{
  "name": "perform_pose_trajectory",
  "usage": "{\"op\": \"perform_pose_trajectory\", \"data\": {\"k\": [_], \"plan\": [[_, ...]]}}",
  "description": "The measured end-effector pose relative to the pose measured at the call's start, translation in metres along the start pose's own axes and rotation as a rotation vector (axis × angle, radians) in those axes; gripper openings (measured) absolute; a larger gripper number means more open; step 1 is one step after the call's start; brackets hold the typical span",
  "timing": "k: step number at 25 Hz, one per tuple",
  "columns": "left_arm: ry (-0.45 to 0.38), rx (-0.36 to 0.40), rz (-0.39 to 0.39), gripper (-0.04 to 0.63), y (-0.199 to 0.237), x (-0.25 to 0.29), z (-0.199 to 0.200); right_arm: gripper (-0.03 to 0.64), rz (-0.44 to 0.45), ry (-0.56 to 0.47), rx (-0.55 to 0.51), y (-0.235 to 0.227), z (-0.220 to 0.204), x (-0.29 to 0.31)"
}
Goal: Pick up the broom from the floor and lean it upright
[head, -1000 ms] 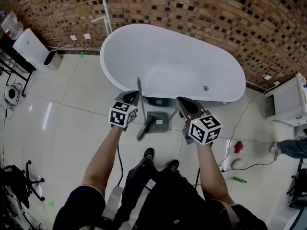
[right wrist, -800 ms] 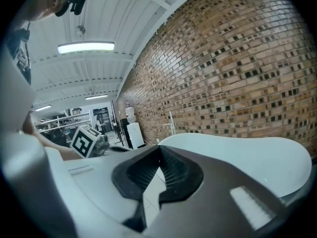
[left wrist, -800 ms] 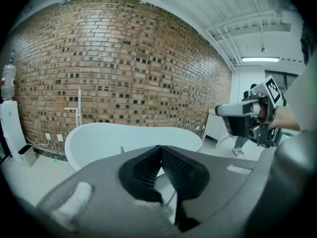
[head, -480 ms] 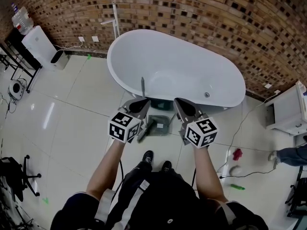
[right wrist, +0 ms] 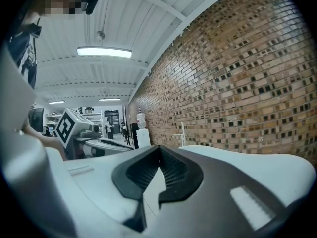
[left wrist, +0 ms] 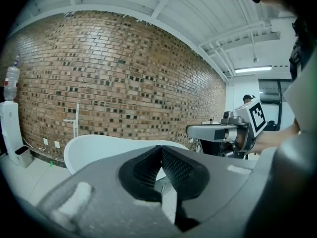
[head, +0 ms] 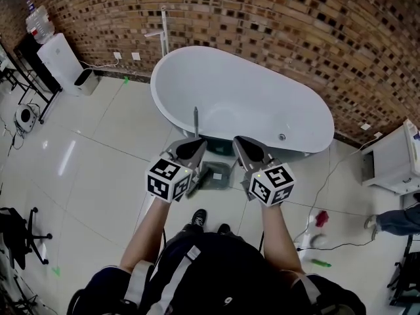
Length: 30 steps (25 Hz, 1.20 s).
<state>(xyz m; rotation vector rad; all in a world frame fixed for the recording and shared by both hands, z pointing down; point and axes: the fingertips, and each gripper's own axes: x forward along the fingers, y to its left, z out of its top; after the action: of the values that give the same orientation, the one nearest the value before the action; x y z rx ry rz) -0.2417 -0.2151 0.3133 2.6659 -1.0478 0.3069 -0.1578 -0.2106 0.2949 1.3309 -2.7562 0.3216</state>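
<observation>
The broom's thin grey handle (head: 195, 120) stands against the near rim of the white bathtub (head: 262, 90). Its lower part is hidden behind my left gripper. A grey dustpan-like piece (head: 215, 172) sits on the floor at its foot. My left gripper (head: 199, 144) hovers just in front of the handle, shut, with nothing between its fingers (left wrist: 161, 150). My right gripper (head: 237, 140) is held beside it at the same height, also shut and empty (right wrist: 159, 148). Each gripper shows in the other's view, pointing toward the tub.
A brick wall runs behind the tub, with a floor-standing faucet (head: 164, 28). A white appliance (head: 62, 61) stands at far left and a white cabinet (head: 394, 163) at right. Cables, a red item (head: 321, 218) and another person's foot (head: 377, 222) lie on the tiles at right.
Both grippers have risen toward the camera and drawn slightly together. The broom handle stays against the tub rim.
</observation>
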Motion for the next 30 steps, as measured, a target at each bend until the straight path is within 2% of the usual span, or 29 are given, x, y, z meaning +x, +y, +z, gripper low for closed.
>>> {"op": "perform_pose_trajectory", "data": {"k": [30], "plan": [[-0.023,0.015,-0.033,0.002,-0.038,0.016,0.013,0.003,-0.025,-0.021,-0.034,-0.013,0.015,-0.032]]}}
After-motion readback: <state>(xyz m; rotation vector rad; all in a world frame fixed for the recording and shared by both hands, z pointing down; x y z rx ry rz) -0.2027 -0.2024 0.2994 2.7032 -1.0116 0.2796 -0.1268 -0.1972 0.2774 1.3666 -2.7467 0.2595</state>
